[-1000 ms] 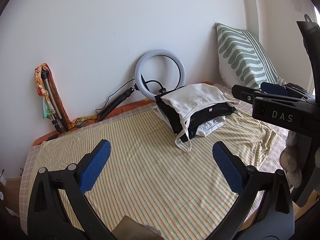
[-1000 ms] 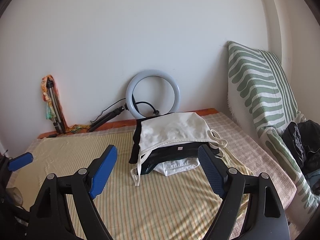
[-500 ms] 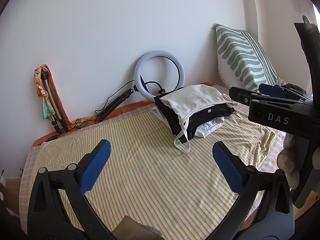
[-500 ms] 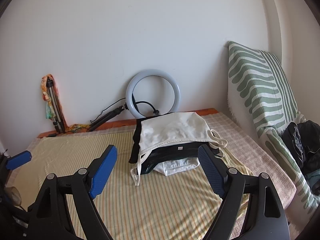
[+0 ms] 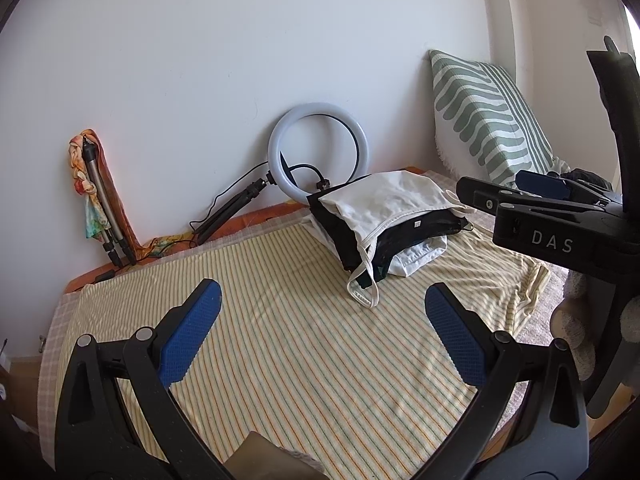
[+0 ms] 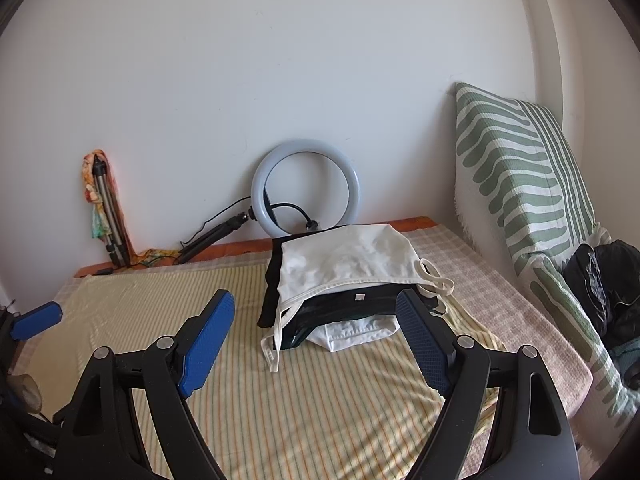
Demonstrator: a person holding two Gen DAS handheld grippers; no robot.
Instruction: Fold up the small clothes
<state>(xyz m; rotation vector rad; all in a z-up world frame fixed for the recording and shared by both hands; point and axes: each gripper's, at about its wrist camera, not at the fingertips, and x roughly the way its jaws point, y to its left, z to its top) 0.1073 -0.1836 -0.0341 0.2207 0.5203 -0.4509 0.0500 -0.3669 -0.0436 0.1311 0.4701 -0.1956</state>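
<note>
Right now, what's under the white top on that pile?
Under the white top lies a black garment, with another white piece at the bottom. Anything deeper in the pile is covered.

Bed (image 6: 520,312) with checked cover, yellow striped cloth (image 6: 320,400) spread flat over most of it. Small stack of clothes (image 6: 352,292) sits on the striped cloth toward the wall: white top uppermost, black pieces under, white piece at bottom

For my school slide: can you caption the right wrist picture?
Open right gripper faces a clothes pile on the striped sheet.
</note>
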